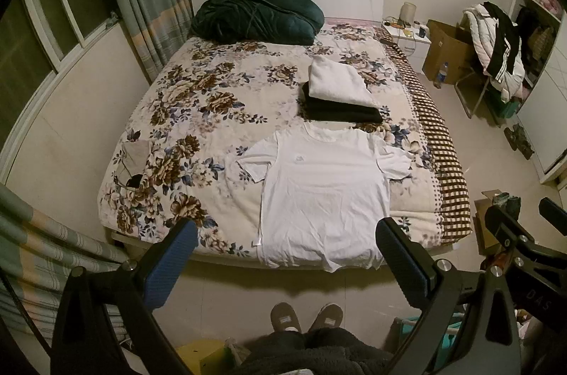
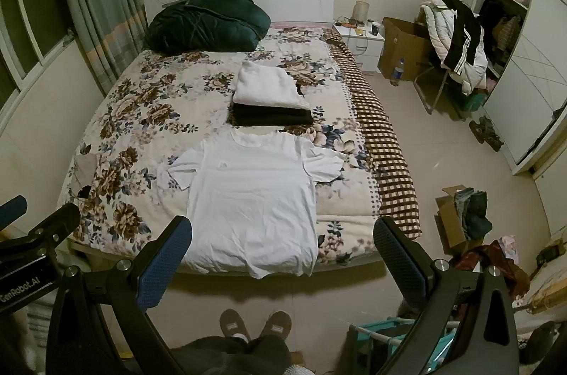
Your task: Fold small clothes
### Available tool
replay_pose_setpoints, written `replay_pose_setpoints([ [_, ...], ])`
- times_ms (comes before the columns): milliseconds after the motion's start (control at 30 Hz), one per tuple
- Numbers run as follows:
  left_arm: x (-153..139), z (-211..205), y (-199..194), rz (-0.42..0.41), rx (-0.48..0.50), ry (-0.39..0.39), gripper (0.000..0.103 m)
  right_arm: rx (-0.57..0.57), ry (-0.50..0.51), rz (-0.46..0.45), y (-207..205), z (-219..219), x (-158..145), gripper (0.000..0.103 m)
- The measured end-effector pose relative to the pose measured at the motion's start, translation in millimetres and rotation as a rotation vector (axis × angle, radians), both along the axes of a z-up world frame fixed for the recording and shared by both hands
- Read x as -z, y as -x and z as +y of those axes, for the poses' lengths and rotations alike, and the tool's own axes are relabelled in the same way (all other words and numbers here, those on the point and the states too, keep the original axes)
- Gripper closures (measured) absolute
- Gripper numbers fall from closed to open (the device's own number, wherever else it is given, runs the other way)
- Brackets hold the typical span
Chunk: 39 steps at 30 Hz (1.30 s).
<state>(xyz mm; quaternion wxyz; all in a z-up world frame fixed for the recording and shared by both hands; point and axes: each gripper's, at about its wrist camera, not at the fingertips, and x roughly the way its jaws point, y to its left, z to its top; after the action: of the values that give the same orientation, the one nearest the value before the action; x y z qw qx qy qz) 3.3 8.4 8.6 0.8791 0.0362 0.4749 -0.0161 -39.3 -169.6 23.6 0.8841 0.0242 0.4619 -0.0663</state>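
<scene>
Both hand-held grippers hang above the floor at the foot of the bed, gripping nothing: the left hand-held gripper [image 1: 287, 240] and the right hand-held gripper [image 2: 283, 238] each have 2 black fingers with blue, dimpled rubber pads [image 1: 170, 263], spread wide apart. Between them, in both views, lies 1 white T-shirt [image 1: 320, 187], soft and lightly wrinkled, laid flat with its front up, 2 short sleeves out and its hem hanging over the foot edge of the bed [image 1: 184, 127]. A small chest mark is too tiny to read.

Just beyond its collar sits a stack of 2 folded garments: a white folded piece [image 1: 336, 84] on a black folded piece [image 1: 340, 113], both rectangular. Whether more layers lie inside the stack cannot be told.

A plush floral blanket covers the bed, with a brown checked cover [image 1: 439, 141] along its right side. 1 dark green quilt [image 1: 258, 12], bundled and glossy, rests against the white headboard. A small grey cloth [image 1: 136, 155] lies near the left edge, its shape unclear. 2 grey slippers [image 1: 306, 318] show at the bottom; the legs above are cut off.
</scene>
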Motion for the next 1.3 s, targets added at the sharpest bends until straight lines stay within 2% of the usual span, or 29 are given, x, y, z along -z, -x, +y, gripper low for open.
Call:
replay_pose_setpoints([
  [967,-5,0,-3,-0.003,-0.001,0.006,0.0,-0.002,-0.003,-0.005,3,-7,-1,0.0],
  [1000,-5,0,-3,-0.002,-0.001,0.008,0.0,-0.001,-0.003,-0.006,-4,9,-10,0.0],
  [1300,-5,1,-2,-0.004,-0.001,0.009,0.0,-0.004,-0.004,-0.008,-3,9,-12,0.0],
])
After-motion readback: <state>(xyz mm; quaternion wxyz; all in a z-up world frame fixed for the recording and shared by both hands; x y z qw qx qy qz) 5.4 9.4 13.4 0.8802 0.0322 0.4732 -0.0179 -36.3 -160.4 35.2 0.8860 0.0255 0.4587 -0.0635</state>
